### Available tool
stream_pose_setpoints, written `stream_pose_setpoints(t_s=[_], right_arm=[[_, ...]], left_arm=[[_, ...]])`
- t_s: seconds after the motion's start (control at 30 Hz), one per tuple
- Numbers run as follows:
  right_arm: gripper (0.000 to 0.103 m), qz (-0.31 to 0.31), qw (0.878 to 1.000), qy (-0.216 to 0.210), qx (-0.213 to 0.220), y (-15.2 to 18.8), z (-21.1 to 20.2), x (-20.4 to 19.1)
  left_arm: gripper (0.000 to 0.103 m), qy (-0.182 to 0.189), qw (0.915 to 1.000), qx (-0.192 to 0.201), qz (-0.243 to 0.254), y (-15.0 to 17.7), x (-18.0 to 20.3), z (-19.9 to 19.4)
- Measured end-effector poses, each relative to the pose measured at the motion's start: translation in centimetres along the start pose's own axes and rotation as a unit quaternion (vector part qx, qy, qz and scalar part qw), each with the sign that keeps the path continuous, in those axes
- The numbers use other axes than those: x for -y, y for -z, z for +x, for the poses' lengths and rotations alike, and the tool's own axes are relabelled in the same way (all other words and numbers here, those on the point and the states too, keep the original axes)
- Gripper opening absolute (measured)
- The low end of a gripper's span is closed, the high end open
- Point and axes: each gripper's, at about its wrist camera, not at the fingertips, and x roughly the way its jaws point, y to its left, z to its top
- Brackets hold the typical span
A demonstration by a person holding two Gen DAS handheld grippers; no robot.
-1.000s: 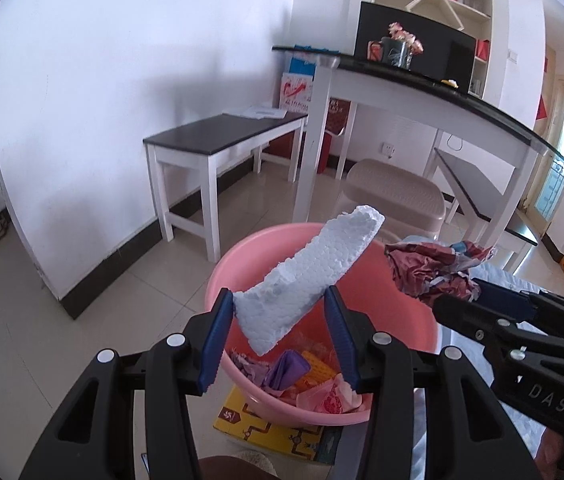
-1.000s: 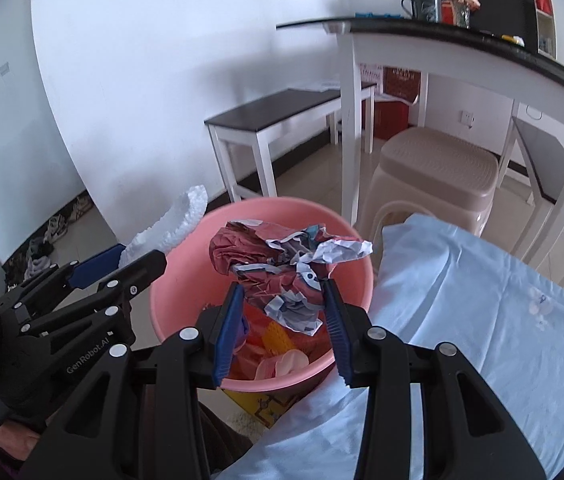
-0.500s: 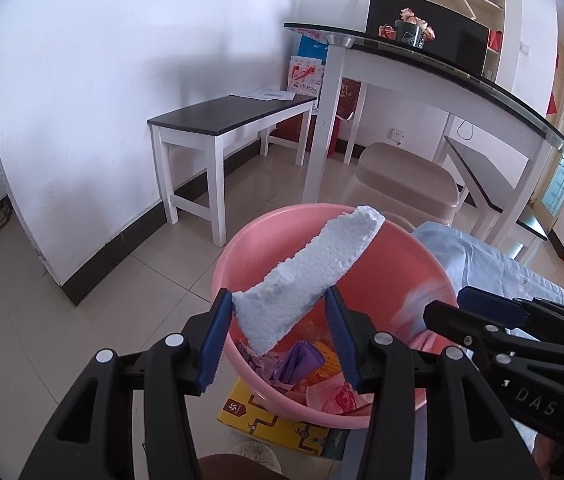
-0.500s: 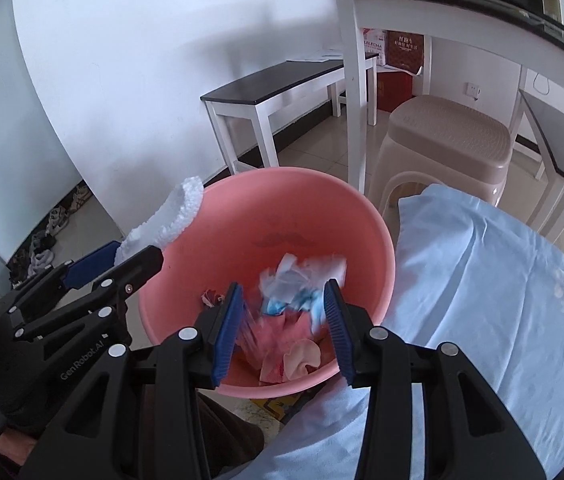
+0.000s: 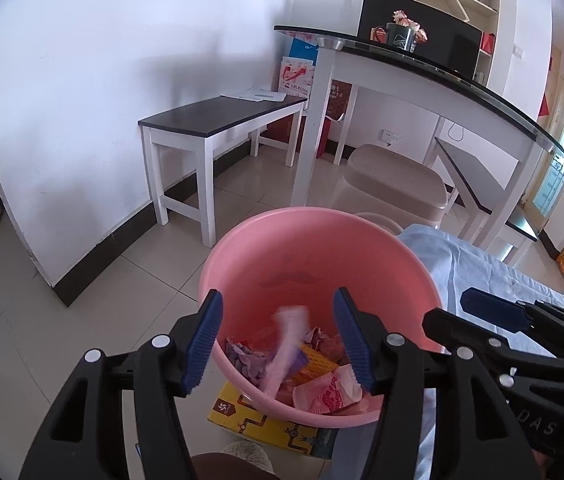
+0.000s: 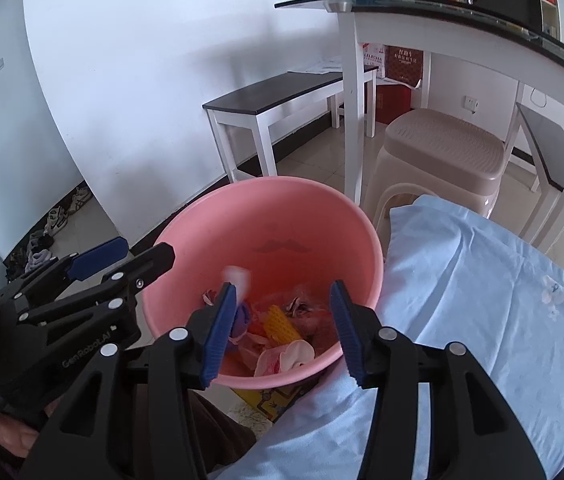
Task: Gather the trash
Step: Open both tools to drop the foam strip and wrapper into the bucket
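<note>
A pink basin stands on the floor below both grippers and holds crumpled wrappers, a yellow ridged piece and a purple scrap. My left gripper hangs over its near rim with its jaws opening. A white foam strip, blurred, is falling between them into the basin, free of the pads. My right gripper is over the same basin, its jaws opening with nothing between them. The falling foam strip shows as a white blur beside its left finger.
A light blue sheet covers a bed to the right of the basin. A beige plastic stool, a white bench with a dark top and a glass-topped table stand behind. A yellow box lies under the basin.
The right gripper let go of the crumpled red and white paper, which fell into the basin. The left gripper's jaws spread and the foam strip slipped out downward.
</note>
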Motion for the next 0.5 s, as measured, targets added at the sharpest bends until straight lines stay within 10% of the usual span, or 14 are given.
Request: stream_pose_setpoints(t_s=[0.5], right_arm=[[0.055, -0.009, 0.999, 0.036, 0.027, 1.6, -3.8, 0.5]], left_arm=[[0.057, 0.021, 0.9992, 0.028, 0.020, 0.5, 2.7, -3.2]])
